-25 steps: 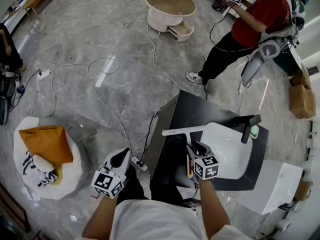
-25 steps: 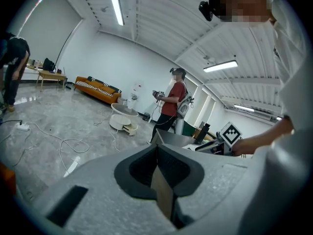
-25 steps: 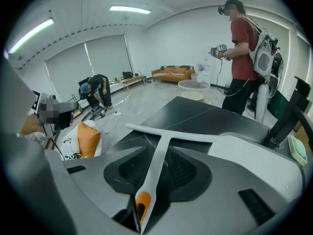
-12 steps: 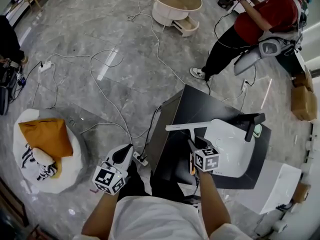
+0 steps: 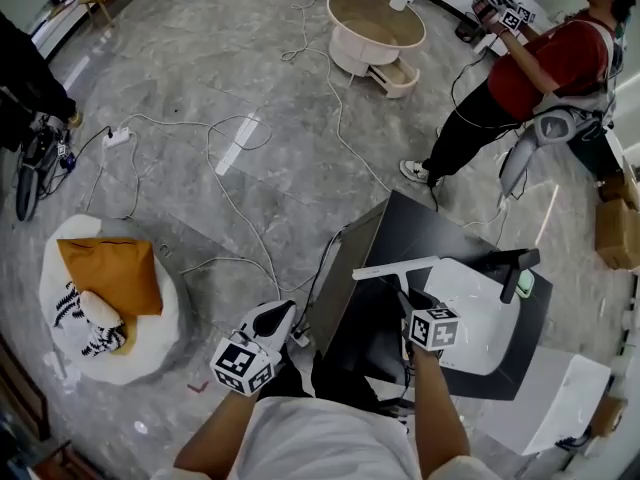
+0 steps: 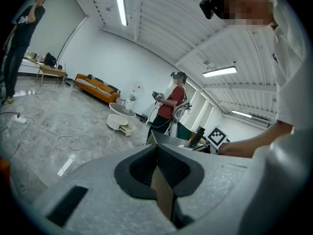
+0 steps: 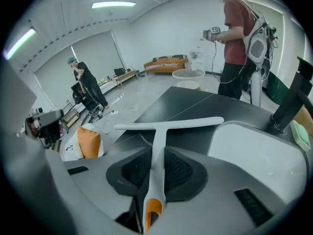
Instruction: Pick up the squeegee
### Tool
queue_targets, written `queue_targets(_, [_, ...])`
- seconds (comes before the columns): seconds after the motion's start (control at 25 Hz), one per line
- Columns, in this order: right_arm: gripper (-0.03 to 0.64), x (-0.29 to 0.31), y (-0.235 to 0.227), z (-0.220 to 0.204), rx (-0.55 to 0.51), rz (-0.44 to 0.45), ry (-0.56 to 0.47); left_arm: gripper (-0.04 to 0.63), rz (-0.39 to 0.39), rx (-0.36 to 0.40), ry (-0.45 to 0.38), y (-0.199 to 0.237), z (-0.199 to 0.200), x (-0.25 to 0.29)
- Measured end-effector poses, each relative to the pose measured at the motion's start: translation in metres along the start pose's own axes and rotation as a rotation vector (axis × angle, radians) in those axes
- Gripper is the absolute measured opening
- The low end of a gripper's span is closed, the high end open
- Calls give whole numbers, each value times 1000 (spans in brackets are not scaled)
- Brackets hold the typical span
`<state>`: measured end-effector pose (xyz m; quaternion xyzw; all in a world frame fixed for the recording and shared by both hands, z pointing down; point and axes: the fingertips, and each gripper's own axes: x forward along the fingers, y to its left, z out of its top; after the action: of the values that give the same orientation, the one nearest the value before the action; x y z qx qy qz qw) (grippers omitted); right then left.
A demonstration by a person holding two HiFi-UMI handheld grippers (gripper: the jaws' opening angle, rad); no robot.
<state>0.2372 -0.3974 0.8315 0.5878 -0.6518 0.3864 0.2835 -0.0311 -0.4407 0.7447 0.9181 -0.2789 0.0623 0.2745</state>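
Jaws of right gripper (image 7: 157, 164) (image 5: 408, 304) have just been closing; pads clamp the squeegee (image 7: 159, 131) (image 5: 396, 268) by its handle. Handle's long axis points away from the person, blade crosswise at the far end, over the black table (image 5: 440, 230) beside the basin (image 5: 475, 313). Left gripper (image 6: 157, 161) (image 5: 276, 318): clenched, empty.

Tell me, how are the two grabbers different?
The right gripper has just been closing its jaws on the squeegee handle; the left gripper is shut with nothing between its jaws. The right gripper is over the black table; the left gripper is over the floor. Both carry a marker cube.
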Motion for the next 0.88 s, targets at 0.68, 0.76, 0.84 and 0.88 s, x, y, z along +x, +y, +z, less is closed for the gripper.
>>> queue_targets(0.68, [86, -108, 97, 151, -152, 319, -445, 15, 87, 120, -136, -29, 117, -31])
queue_targets(0.76, [86, -133, 109, 167, -173, 345, -514, 15, 86, 144, -156, -38, 131, -38])
queue_targets(0.84, [86, -160, 120, 183, -197, 373, -580, 15, 87, 173, -177, -48, 150, -43])
queue_targets(0.88, [86, -173, 126, 192, -209, 387, -610, 15, 89, 188, -190, -52, 161, -45])
